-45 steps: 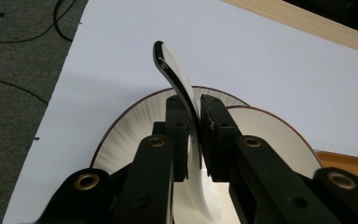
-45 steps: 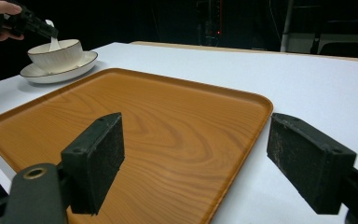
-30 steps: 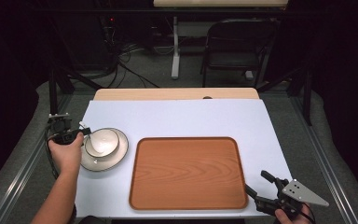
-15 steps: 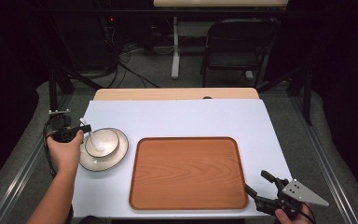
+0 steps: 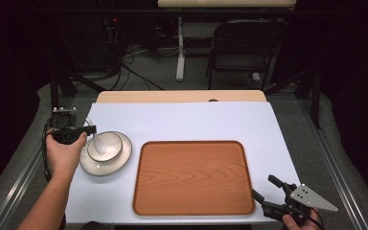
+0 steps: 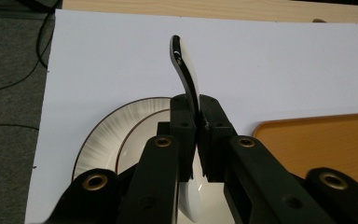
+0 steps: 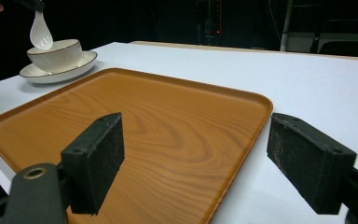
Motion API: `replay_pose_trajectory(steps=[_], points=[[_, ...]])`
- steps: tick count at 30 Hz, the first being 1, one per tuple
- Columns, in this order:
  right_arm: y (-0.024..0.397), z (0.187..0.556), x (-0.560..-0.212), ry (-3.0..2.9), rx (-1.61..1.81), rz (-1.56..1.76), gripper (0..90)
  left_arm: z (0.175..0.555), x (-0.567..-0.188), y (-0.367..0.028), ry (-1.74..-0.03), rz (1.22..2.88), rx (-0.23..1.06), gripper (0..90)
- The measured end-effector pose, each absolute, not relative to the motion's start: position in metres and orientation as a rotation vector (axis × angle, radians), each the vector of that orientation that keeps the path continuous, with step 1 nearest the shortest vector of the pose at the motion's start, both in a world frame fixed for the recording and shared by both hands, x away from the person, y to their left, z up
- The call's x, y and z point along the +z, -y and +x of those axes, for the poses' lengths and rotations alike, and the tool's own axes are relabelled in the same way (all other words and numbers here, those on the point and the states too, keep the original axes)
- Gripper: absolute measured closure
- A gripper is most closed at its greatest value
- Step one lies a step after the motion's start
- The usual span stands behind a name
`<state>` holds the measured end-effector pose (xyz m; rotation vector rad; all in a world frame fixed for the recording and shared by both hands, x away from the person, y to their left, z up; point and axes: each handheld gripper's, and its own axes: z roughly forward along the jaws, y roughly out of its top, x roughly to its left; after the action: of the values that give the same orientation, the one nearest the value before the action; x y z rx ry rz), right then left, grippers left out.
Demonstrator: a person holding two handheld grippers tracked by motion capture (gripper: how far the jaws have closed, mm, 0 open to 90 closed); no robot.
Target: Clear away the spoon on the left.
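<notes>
Two grippers are in your hands. Your left gripper [image 5: 87, 131] is clenched on a white spoon [image 6: 185, 70]: in the left gripper view the handle runs up out of the closed jaws and curves away ahead, while the spoon's bowl end hangs below the pads. In the right gripper view that spoon [image 7: 40, 32] hangs bowl-down from your left gripper, its tip over the near rim of the bowl [image 7: 56, 53]; whether it touches the rim you cannot tell. The bowl [image 5: 105, 146] stands on a plate [image 5: 120, 159], both just below and ahead of your left gripper, at the left side of the table.

Your right gripper [image 5: 269, 194] is released, jaws wide apart with nothing between the pads. It sits at the near right corner of the tray [image 5: 191, 175], and in its own view the tray [image 7: 158, 116] lies straight ahead of the jaws and runs off to their left, with the bowl and plate well beyond at its far left.

Under everything lies a white sheet [image 5: 182, 120] over a wooden tabletop [image 5: 177, 96], whose edge shows at the far side. Beyond the table the room is dark, with a grey floor [image 5: 153, 72], loose cables [image 5: 124, 57], and a black chair [image 5: 242, 48].
</notes>
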<state>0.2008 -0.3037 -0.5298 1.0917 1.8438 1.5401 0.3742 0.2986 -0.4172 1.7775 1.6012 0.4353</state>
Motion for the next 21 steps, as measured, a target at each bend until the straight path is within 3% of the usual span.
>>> replay_pose_trajectory(steps=[21], points=[[0.304, 0.201, -0.530, -1.844, 1.540, 1.090, 18.3, 0.362, -0.397, -0.263, -1.460, 1.949, 0.415, 85.4]])
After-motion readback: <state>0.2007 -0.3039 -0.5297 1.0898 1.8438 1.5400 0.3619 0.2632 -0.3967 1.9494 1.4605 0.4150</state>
